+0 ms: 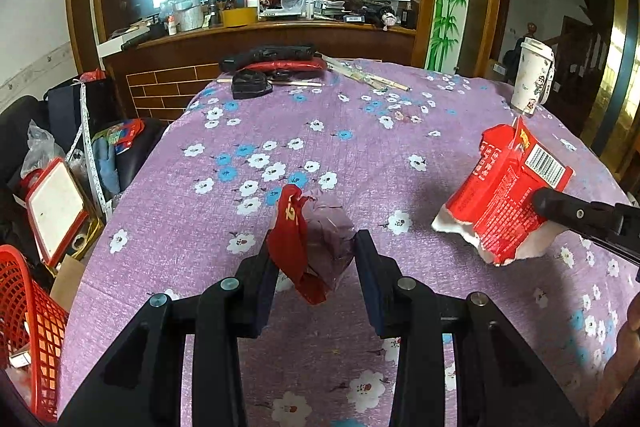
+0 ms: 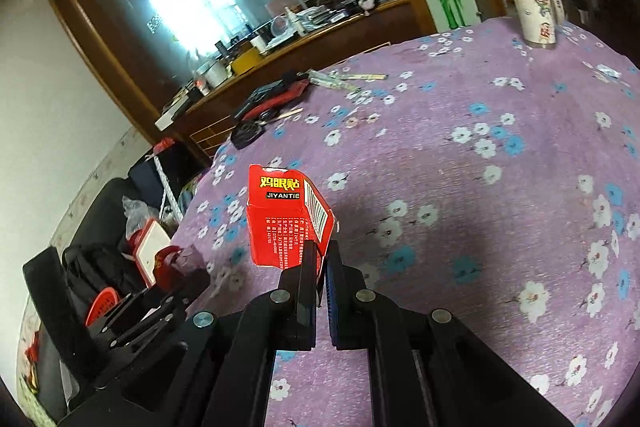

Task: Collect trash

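In the left wrist view my left gripper point(image 1: 314, 247) is shut on a crumpled clear plastic wrapper with a red strip point(image 1: 310, 239), held above the purple flowered tablecloth point(image 1: 320, 131). At the right of that view a flattened red carton point(image 1: 506, 191) hangs from the black fingers point(image 1: 560, 207) of my other gripper. In the right wrist view my right gripper point(image 2: 322, 251) is shut on the lower edge of that red carton point(image 2: 286, 215), which bears yellow characters and a barcode. The left gripper point(image 2: 160, 303) with its red wrapper shows at the lower left there.
A red mesh basket point(image 1: 28, 323) stands off the table's left edge, among bags and a red-framed board point(image 1: 56, 211). A white lidded cup point(image 1: 532, 75) stands at the far right corner. Black and red items and chopsticks point(image 1: 276, 65) lie at the far edge.
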The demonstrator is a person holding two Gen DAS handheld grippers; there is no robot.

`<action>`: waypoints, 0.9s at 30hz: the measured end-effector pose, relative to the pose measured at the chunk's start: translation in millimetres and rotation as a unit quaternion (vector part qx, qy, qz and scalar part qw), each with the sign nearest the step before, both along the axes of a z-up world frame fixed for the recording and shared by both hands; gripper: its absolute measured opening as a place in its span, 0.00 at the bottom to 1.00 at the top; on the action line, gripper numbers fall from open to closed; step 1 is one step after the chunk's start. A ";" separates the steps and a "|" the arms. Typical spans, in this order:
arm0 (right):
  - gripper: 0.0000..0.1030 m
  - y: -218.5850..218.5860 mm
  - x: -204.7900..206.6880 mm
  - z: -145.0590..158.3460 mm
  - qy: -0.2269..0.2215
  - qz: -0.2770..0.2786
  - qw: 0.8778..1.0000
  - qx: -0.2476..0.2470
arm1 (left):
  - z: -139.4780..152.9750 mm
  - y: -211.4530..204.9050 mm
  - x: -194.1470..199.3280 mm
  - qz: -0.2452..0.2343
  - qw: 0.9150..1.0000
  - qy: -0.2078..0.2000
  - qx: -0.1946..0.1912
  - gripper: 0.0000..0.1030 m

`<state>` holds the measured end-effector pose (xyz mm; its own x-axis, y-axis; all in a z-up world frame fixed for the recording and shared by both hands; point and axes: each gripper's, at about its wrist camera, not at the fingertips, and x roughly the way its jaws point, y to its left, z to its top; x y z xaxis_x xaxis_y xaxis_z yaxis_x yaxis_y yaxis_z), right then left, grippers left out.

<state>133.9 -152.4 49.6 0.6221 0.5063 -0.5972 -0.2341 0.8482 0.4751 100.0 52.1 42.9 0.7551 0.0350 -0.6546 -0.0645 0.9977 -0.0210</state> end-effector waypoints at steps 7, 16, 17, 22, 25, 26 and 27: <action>0.05 4.7 -1.5 -1.4 -0.001 0.004 1.000 -0.008 | -3.8 -1.6 -0.5 0.004 1.000 -0.003 0.016 0.35; 0.05 3.6 1.0 -2.8 0.001 0.000 1.000 -0.011 | -3.0 -2.0 -1.8 0.004 1.000 -0.005 0.024 0.35; 0.05 3.4 1.2 -3.0 0.002 0.000 1.000 -0.011 | -1.9 -3.1 -2.4 0.004 1.000 -0.005 0.025 0.35; 0.05 2.4 1.1 -3.3 -0.001 0.000 1.000 -0.012 | -2.0 -3.0 -2.4 0.005 1.000 -0.006 0.025 0.35; 0.05 2.5 1.4 -3.8 0.000 0.001 1.000 -0.013 | -2.1 -3.4 -2.5 0.005 1.000 -0.005 0.025 0.35; 0.05 2.3 1.1 -3.9 0.000 0.001 1.000 -0.012 | -1.9 -3.2 -2.8 0.005 1.000 -0.006 0.025 0.35; 0.05 2.1 1.0 -3.7 0.000 0.001 1.000 -0.012 | -2.0 -3.4 -2.6 0.004 1.000 -0.006 0.025 0.35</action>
